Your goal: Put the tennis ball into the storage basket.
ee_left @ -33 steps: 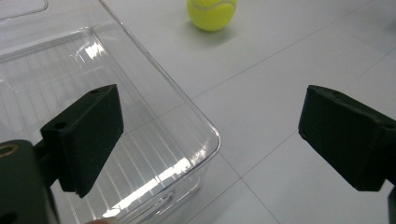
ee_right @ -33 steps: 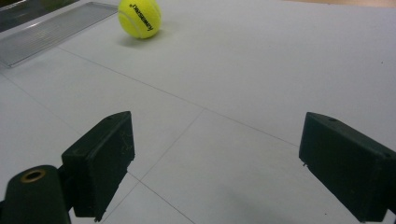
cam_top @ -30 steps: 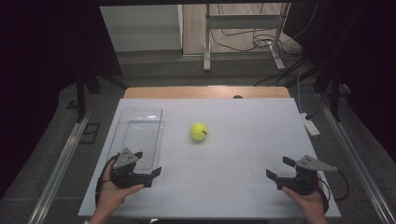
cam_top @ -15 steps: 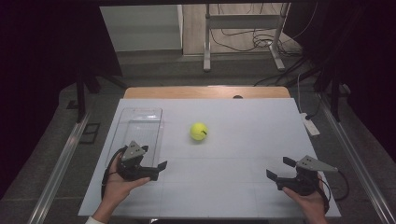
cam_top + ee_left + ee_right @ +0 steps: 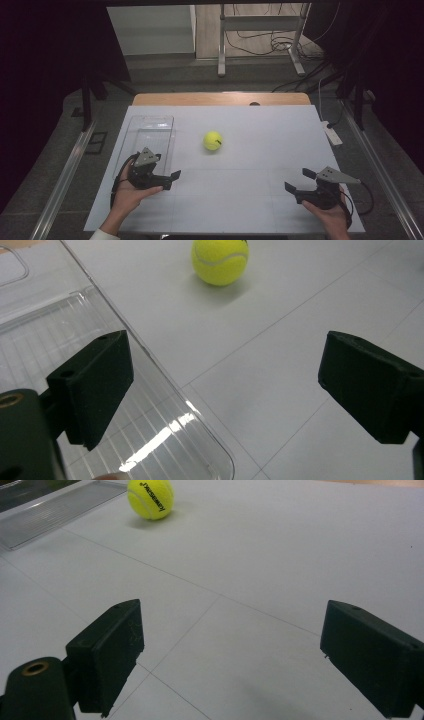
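Note:
A yellow-green tennis ball (image 5: 212,140) rests on the white table top (image 5: 250,165), just right of a clear plastic tray (image 5: 150,135). My left gripper (image 5: 171,179) hovers by the tray's near right corner, open and holding nothing. In the left gripper view the ball (image 5: 220,260) lies ahead, and the tray (image 5: 150,440) passes under the left jaw of the left gripper (image 5: 225,385). My right gripper (image 5: 296,180) stays open near the front right. The right gripper view has the ball (image 5: 150,497) far ahead left beside the tray (image 5: 55,512), with nothing in the right gripper (image 5: 230,650).
A white power strip (image 5: 331,134) lies off the table's right edge. A wooden strip (image 5: 220,98) borders the back. Behind it stand a metal frame (image 5: 220,45) and cables on the floor.
My left gripper has moved forward and to the right, toward the tray's near corner and the ball. The right gripper and the ball have stayed put.

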`<control>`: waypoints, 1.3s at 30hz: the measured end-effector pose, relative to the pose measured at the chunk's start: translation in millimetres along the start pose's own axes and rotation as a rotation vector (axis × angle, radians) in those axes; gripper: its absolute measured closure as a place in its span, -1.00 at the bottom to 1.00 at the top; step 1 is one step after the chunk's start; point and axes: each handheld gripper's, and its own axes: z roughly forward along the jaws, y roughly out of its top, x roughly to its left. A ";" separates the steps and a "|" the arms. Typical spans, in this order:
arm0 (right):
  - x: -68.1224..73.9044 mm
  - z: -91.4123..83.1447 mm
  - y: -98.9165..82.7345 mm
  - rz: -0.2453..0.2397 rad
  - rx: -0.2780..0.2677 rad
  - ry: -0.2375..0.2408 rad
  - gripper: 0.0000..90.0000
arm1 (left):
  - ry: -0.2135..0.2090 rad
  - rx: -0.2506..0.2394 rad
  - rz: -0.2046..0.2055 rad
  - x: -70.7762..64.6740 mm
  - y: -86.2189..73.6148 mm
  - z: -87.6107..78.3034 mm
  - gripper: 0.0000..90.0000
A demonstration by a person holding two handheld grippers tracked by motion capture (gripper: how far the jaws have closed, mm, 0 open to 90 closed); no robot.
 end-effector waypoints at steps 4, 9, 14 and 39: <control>0.0 0.2 -0.1 0.000 0.002 0.000 -0.76 | -0.004 0.006 0.002 0.5 3.0 3.0 -0.81; -0.5 0.0 -0.1 0.001 0.003 -0.001 -0.76 | -0.012 0.018 0.015 -1.0 8.9 8.4 -0.81; -0.6 -0.1 -0.2 0.001 0.001 0.000 -0.76 | -0.016 0.021 0.022 -2.1 13.5 12.2 -0.80; -0.9 0.9 -0.5 0.001 0.004 0.000 -0.76 | -0.028 0.043 0.034 -0.4 30.0 27.9 -0.80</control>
